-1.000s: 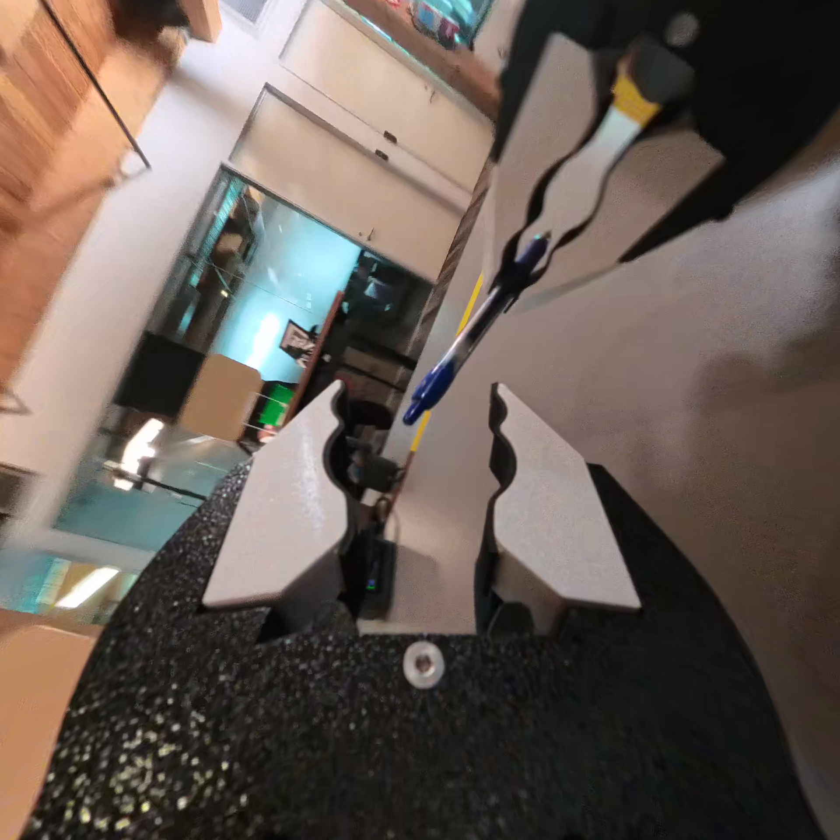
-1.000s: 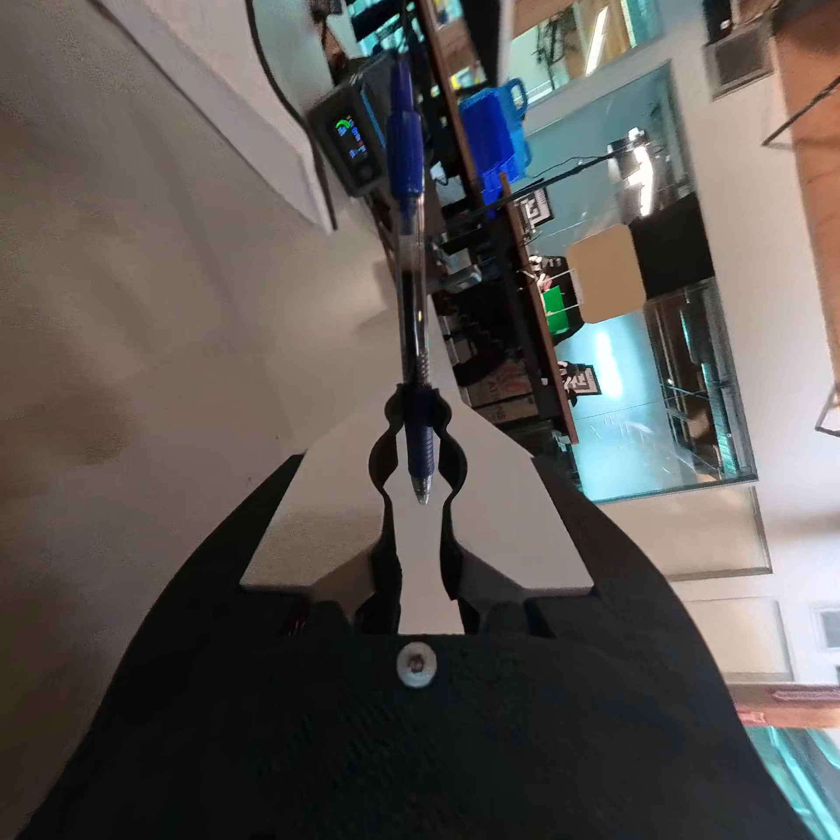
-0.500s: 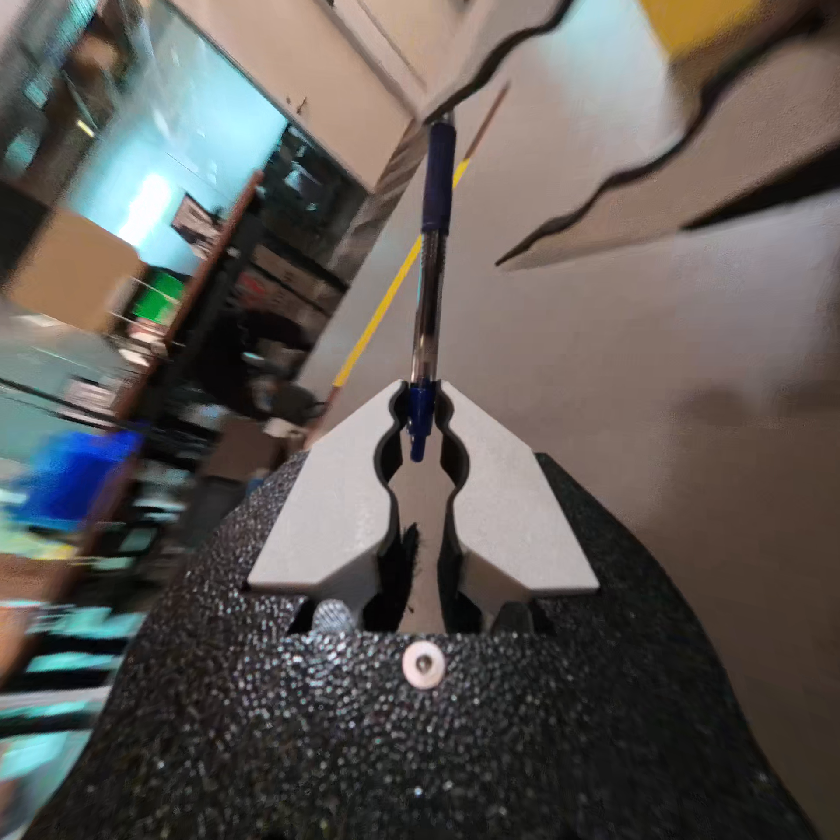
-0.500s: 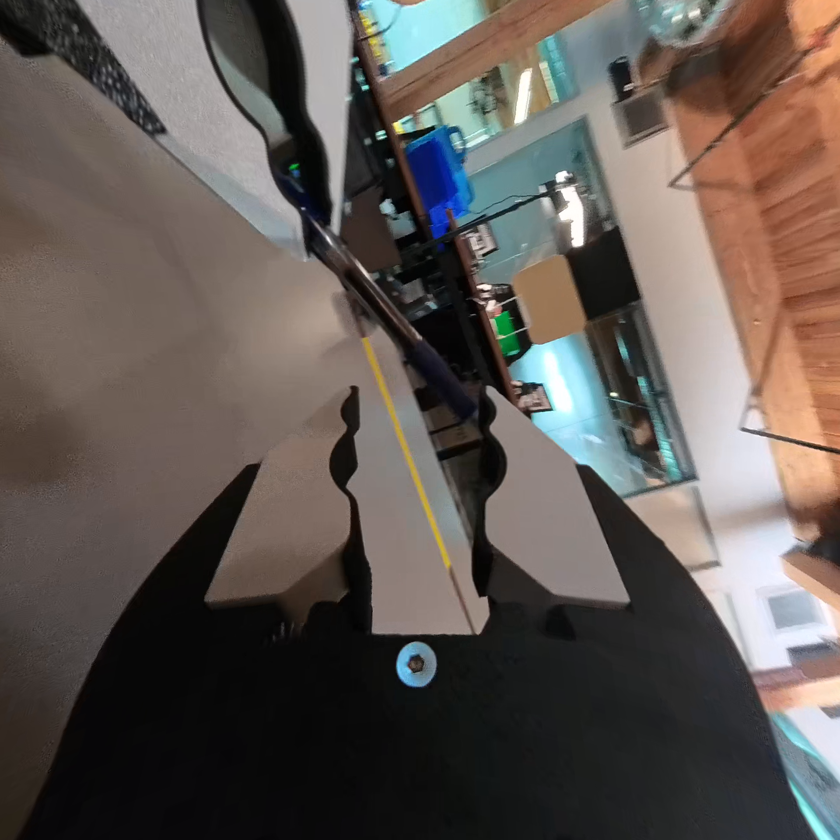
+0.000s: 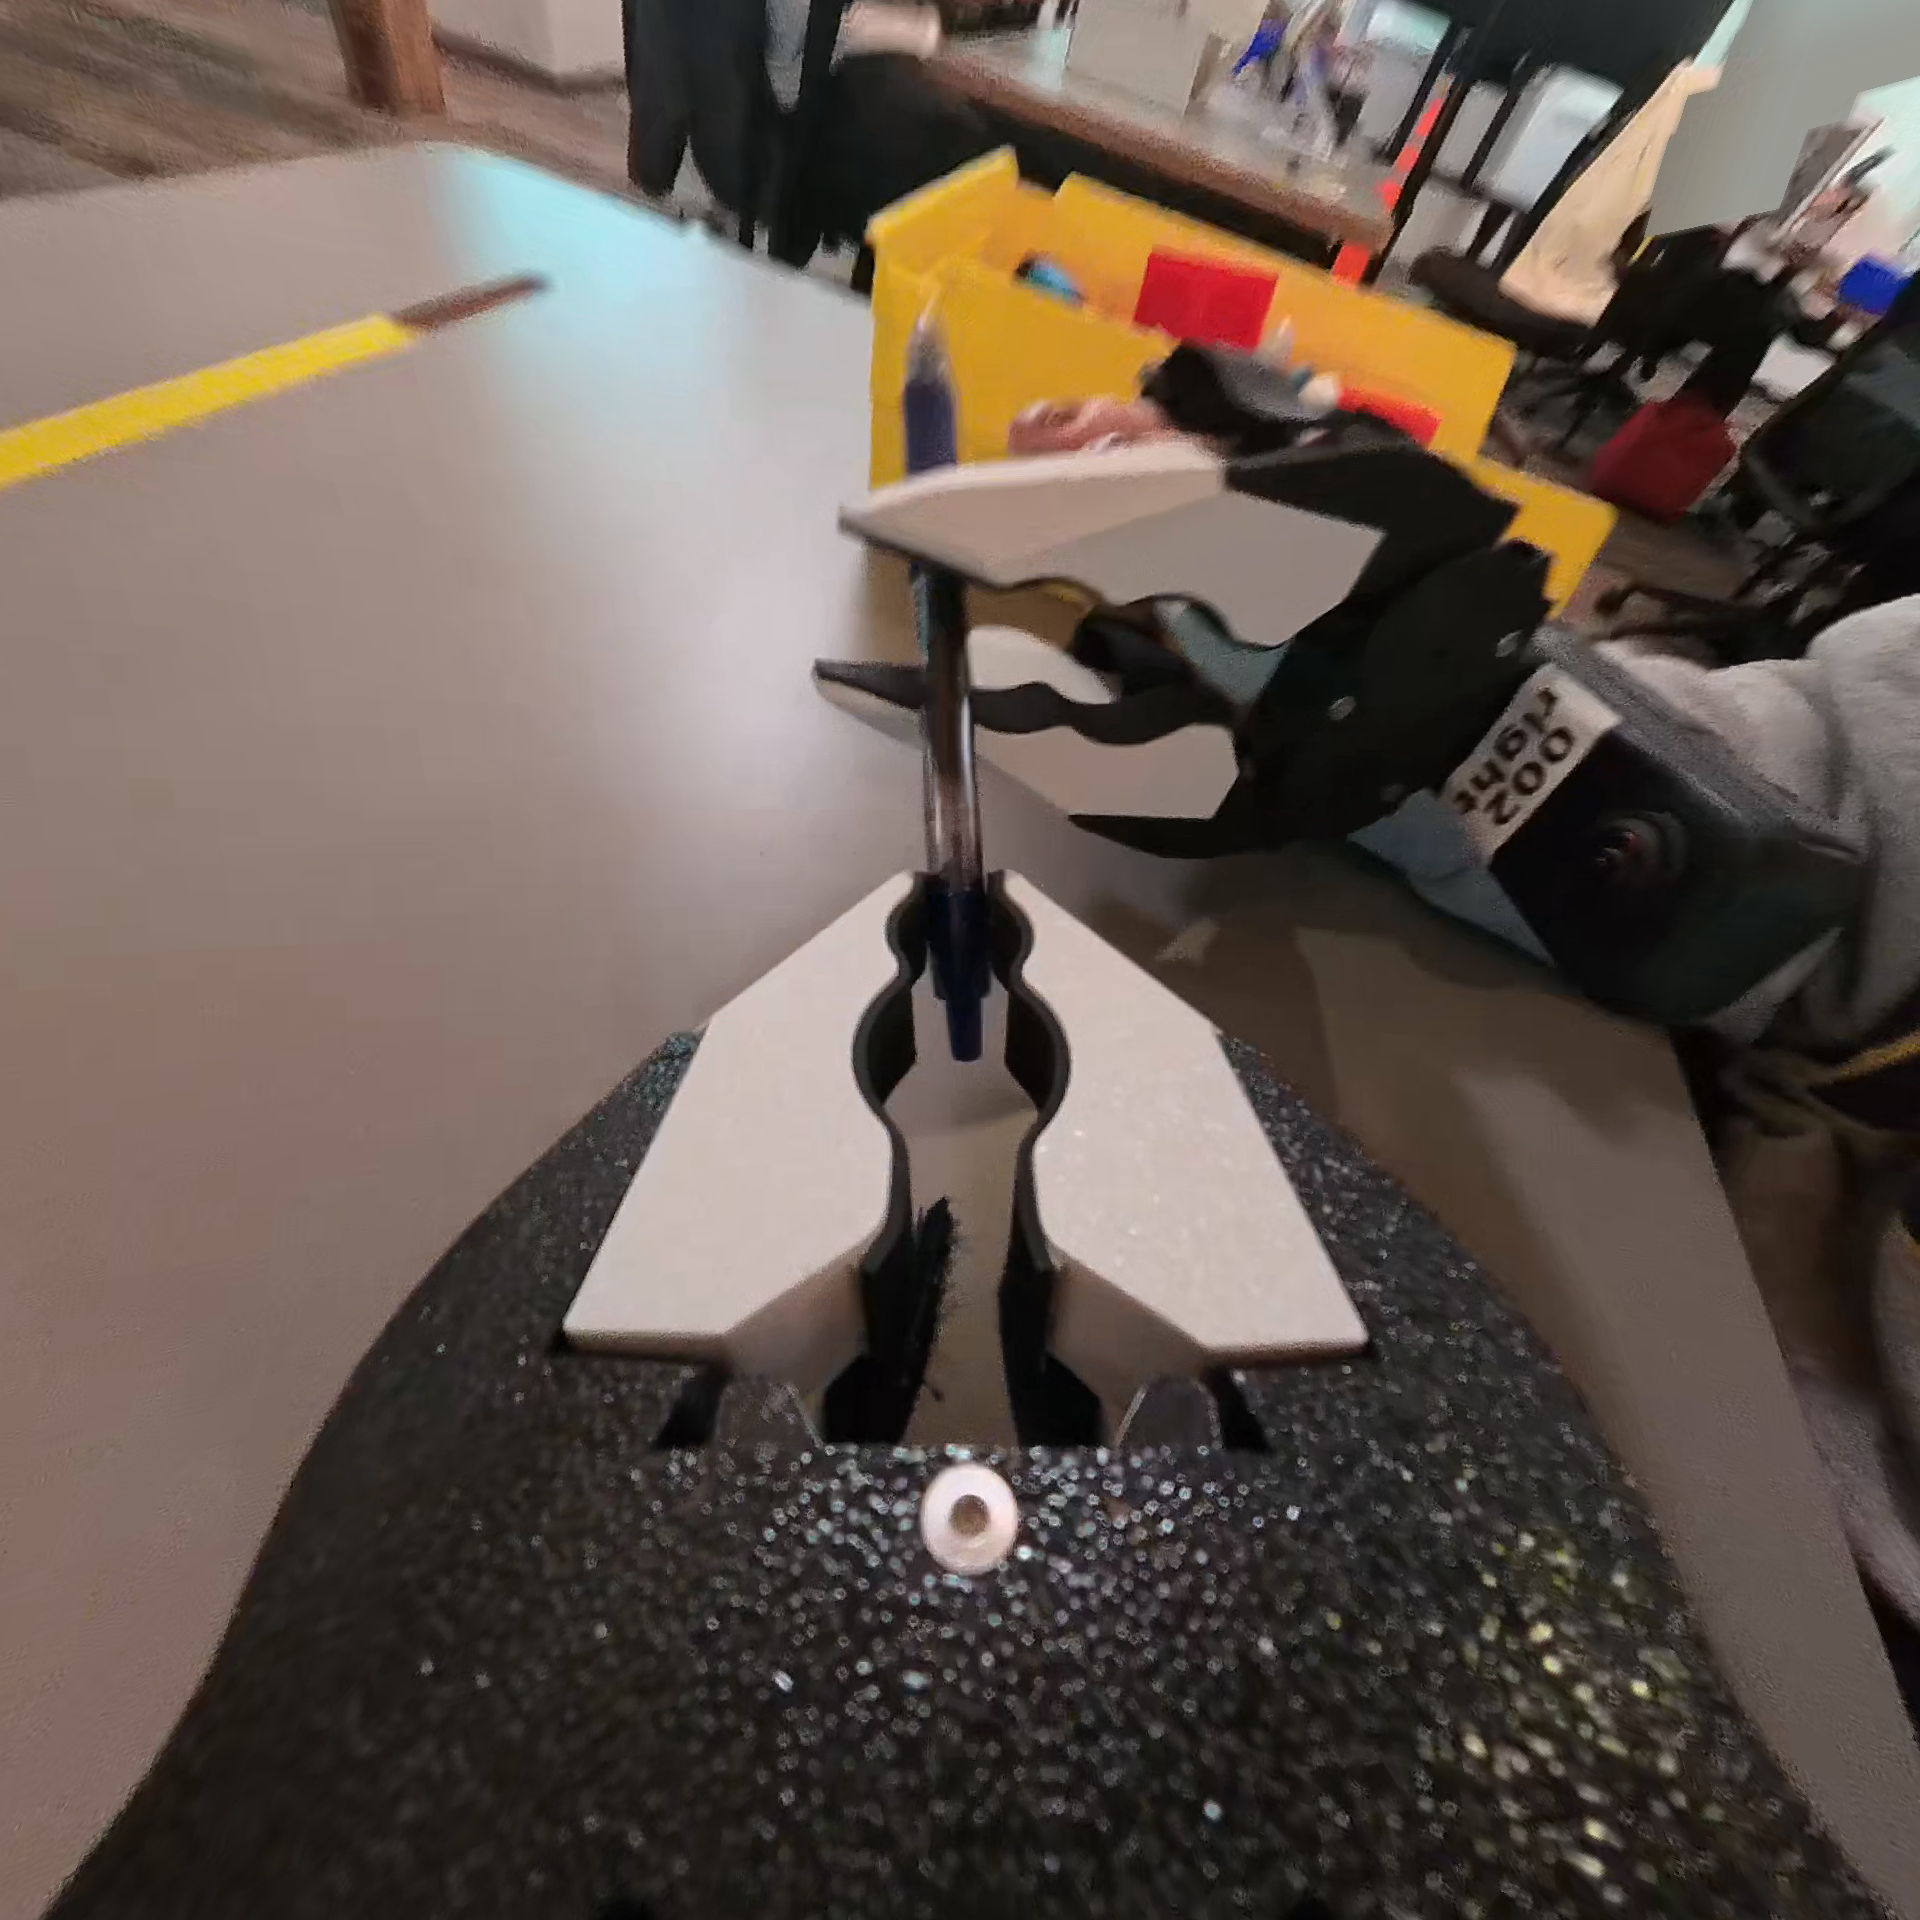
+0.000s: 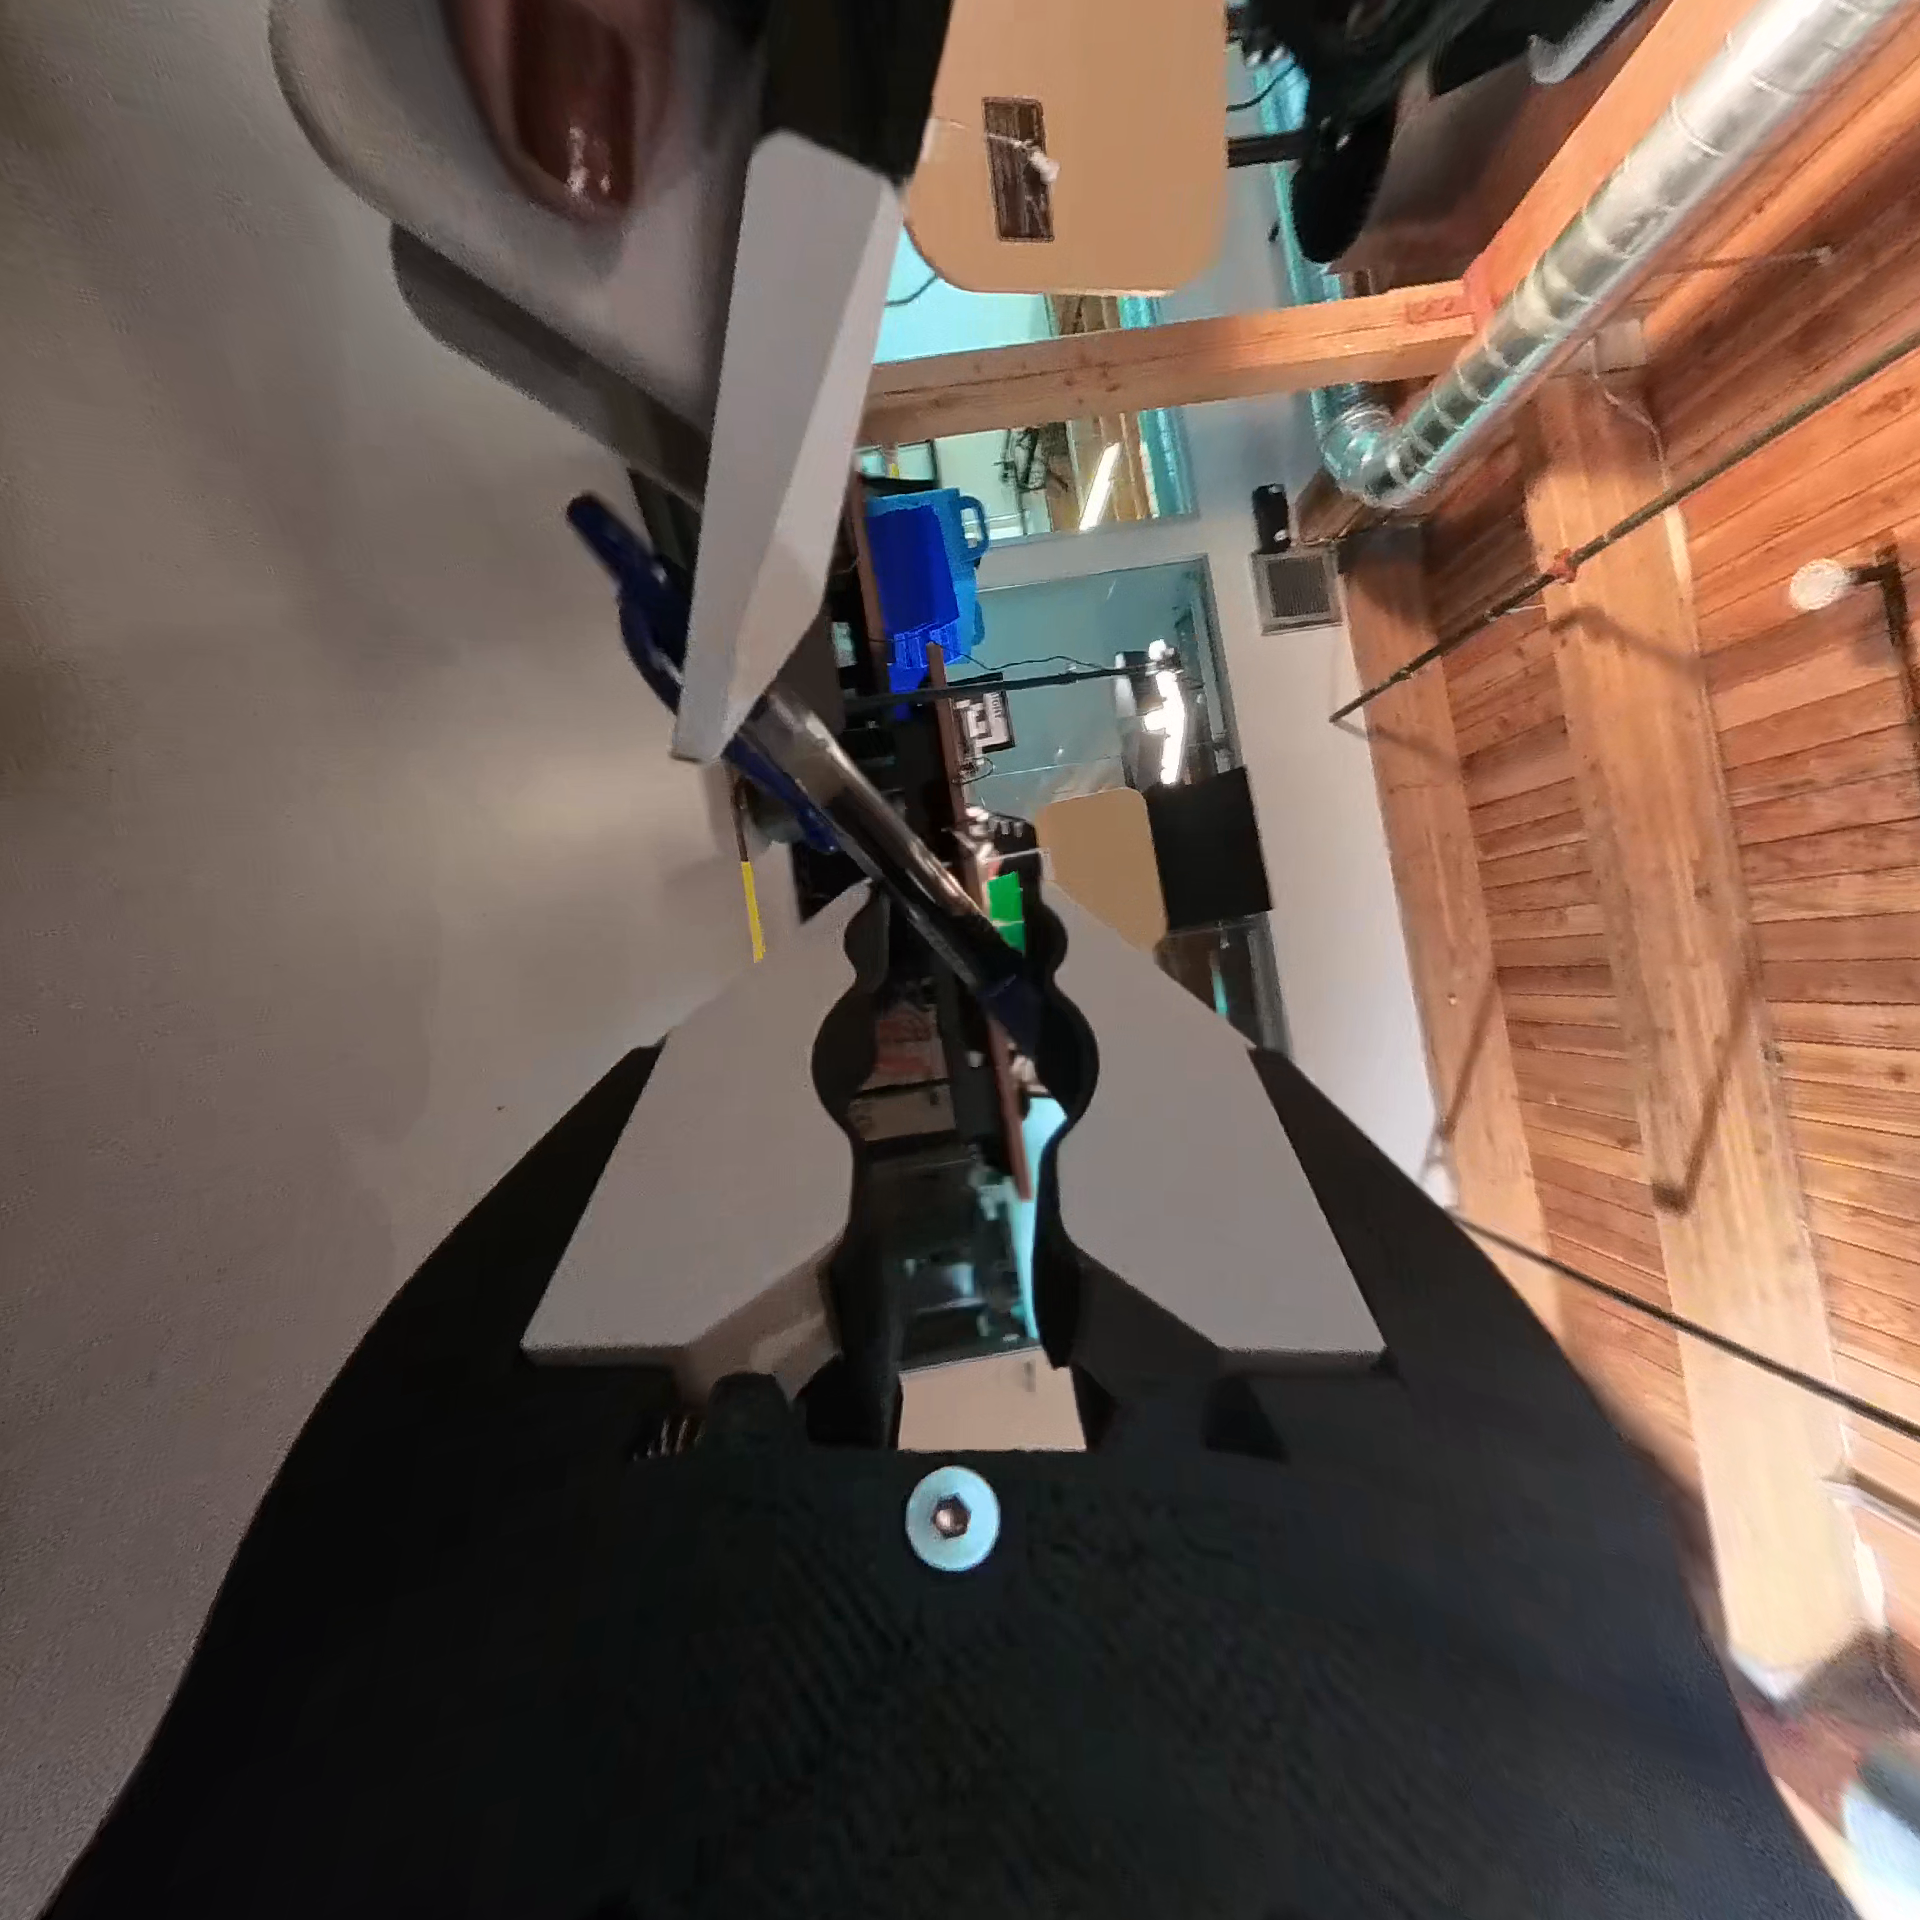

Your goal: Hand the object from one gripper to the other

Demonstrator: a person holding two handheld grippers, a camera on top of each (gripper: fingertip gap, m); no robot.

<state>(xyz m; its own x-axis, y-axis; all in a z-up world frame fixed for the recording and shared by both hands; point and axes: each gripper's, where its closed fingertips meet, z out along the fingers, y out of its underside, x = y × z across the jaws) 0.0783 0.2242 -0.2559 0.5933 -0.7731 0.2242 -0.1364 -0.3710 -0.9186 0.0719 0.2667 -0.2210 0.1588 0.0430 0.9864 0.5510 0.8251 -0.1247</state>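
A blue pen [image 5: 948, 748] with a clear barrel stands up from my left gripper [image 5: 956, 894], which is shut on the pen's lower end. My right gripper [image 5: 831, 592] comes in from the right, turned on its side. Its jaws are open, one above the other, and the pen's barrel passes between them. In the right wrist view the pen [image 6: 894, 852] runs slantwise across the gap of my right gripper [image 6: 956, 904] and lies against the right-hand finger. A finger of the left gripper [image 6: 790, 416] covers the pen's middle there.
Both grippers hang over a grey table [image 5: 416, 727] with a yellow tape stripe [image 5: 208, 384]. A yellow bin [image 5: 1351, 343] with red and other things in it stands behind the right gripper. A grey sleeve [image 5: 1818, 831] holds the right gripper. The gap from one gripper's tips to the other's is roughly 6 cm.
One second ago the right gripper was shut on the pen and the left was open. The left has closed on the pen's end, the right has opened, and both views have swung round.
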